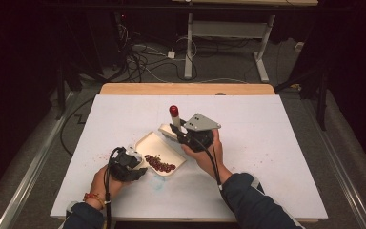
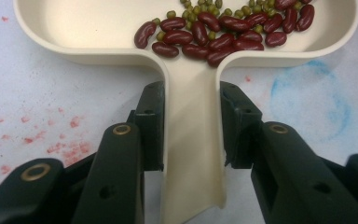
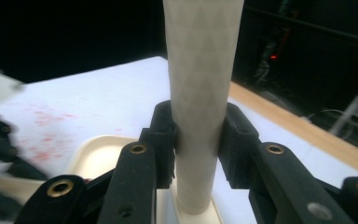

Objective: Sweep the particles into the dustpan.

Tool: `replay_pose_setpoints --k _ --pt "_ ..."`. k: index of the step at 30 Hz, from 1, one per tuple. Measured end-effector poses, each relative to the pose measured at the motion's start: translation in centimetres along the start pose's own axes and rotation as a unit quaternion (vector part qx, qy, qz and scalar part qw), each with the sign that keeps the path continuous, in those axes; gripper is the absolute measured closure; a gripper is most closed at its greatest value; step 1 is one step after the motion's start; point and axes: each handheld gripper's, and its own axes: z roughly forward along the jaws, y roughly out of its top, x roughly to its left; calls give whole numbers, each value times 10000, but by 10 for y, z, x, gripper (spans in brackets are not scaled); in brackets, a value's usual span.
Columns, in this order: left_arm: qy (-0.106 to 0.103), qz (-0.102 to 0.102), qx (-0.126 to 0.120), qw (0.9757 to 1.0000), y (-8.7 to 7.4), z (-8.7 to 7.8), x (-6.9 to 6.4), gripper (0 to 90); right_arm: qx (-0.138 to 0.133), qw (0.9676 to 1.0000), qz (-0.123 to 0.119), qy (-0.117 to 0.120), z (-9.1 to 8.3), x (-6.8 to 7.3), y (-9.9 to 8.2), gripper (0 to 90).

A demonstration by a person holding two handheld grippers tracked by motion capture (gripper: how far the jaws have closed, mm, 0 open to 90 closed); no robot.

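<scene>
Nearest the person, the left claw (image 1: pixel 129 168) was clamped on the flat handle (image 2: pixel 192 154) of a cream tray (image 1: pixel 156 142), its pads pressing both sides of the handle. That grip probably served to steady the tray while the other hand worked above it. The tray sat on the bench (image 1: pixel 276 157) just ahead of the left hand (image 1: pixel 106 181), and a heap of red kidney beans (image 1: pixel 159 163) mixed with small green beans (image 2: pixel 200 8) lay in its near end, close to the handle.

Just beyond, the right claw (image 1: pixel 185 135) was closed around the pale shaft (image 3: pixel 201 93) of an upright tool with a red tip (image 1: pixel 174 111). The shaft stood on end, its foot resting in or on a small cream piece (image 1: pixel 167 131) at the tray's far edge; whether the two touched could not be told. Held upright like that, it looked ready for pressing or stamping down.

The bench's white covering carried reddish specks (image 2: pixel 51 140) and a blue smudge (image 2: pixel 317 102). Behind ran a bare wooden strip (image 1: pixel 186 88), then a dark room with cables (image 1: pixel 143 62) on the floor and a white frame's legs (image 1: pixel 188 52).
</scene>
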Motion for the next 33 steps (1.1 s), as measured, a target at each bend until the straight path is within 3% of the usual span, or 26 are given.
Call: replay_pose_setpoints --k 6,10,13,15,20,29,33 --pt "-4 -44 -27 10000 0 0 0 636 -110 9989 5 464 -21 18 5 708" --pt "3 -15 35 10000 -1 -2 0 636 -256 9989 -294 254 -35 21 9 707" --pt "-3 -31 32 10000 -2 -2 0 636 -313 9991 -234 139 -40 12 9 708" --pt "9 -22 35 10000 -2 -2 0 636 -302 9993 -144 138 -41 6 7 708" --pt "49 -32 41 10000 -1 -2 -1 636 -224 9995 -227 69 -33 7 1 707" --pt "143 -72 -64 9999 1 -3 -9 638 -143 9982 -469 359 -21 38 -1 707" --pt "173 -105 -88 9998 3 -3 -11 638 -126 9978 -445 479 -22 52 1 707"
